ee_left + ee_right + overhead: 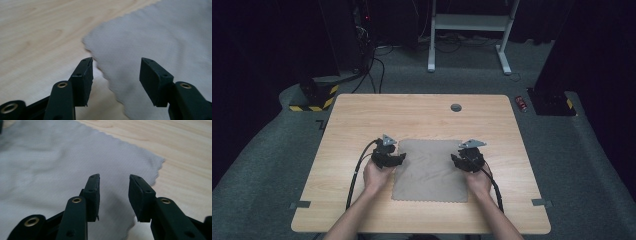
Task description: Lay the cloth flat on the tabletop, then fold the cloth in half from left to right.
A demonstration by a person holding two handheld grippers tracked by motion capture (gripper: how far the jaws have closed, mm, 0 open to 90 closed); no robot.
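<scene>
Cloth (429, 170), grey-brown with a pinked, zigzag edge, lies flat in the middle of the tabletop (362, 115), nearer the person's side, and both tools sit at its upper corners. In the high view the left tool (398, 159) is at the cloth's upper left corner and the right tool (455, 159) at its upper right corner, each pointing inward across the fabric toward the other, each held by a hand that comes up from the bottom of the picture.

Seen in the left gripper view, the left tool (116, 72) has its jaws spread wide with nothing between the pads; the zigzag edge of the cloth (160, 42) runs down through the gap, so one jaw is over bare wood and the other over fabric. Whether the pads touch the surface I cannot tell.

Seen in the right gripper view, the right tool (114, 192) is also spread, though a little less widely (the gap is narrower than on the left), and holds nothing. Both of its jaws are over the cloth (50, 162), with the corner of the fabric just beyond them to the right and pale wood past that.

A black cable (354, 180) trails from the left tool back along the forearm. Farther out, a small round grey cap (456, 107) is set in the tabletop near its far edge, well apart from the cloth.
</scene>
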